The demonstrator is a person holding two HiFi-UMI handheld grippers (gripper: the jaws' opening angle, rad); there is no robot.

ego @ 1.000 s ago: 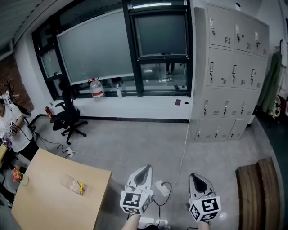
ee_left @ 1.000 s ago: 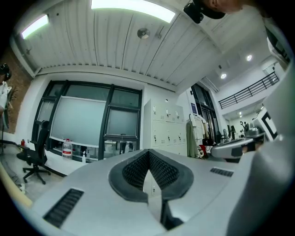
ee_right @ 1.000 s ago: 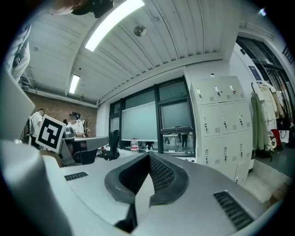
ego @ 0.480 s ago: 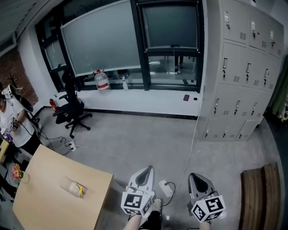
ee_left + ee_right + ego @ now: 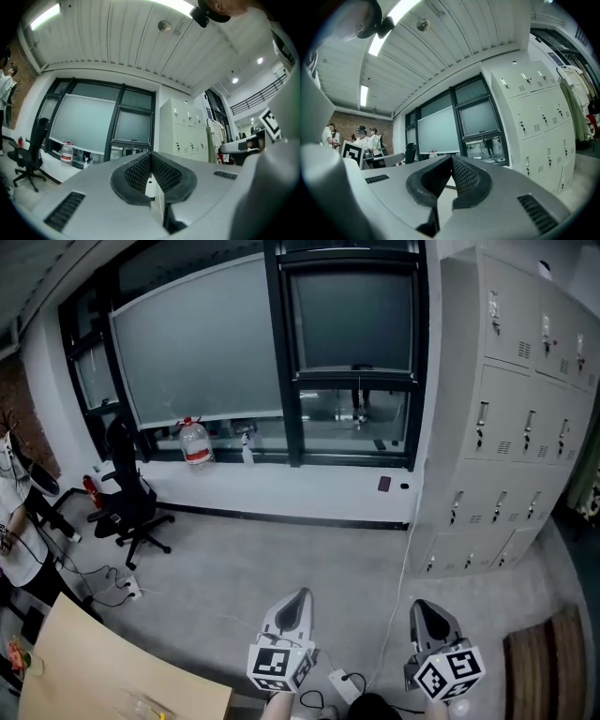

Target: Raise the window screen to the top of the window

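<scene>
Window screen (image 5: 354,317) nearer than before; left tool (image 5: 299,593), right tool (image 5: 423,605) both closed, empty.

Dark-framed windows (image 5: 281,343) filled the far wall above a white ledge (image 5: 281,476) bearing a water bottle (image 5: 194,443). Grey lockers (image 5: 511,437) lined the right side. A black office chair (image 5: 127,498) stood on the grey floor (image 5: 281,559). Strip lights (image 5: 389,28) lit the slatted ceiling (image 5: 117,42).
</scene>
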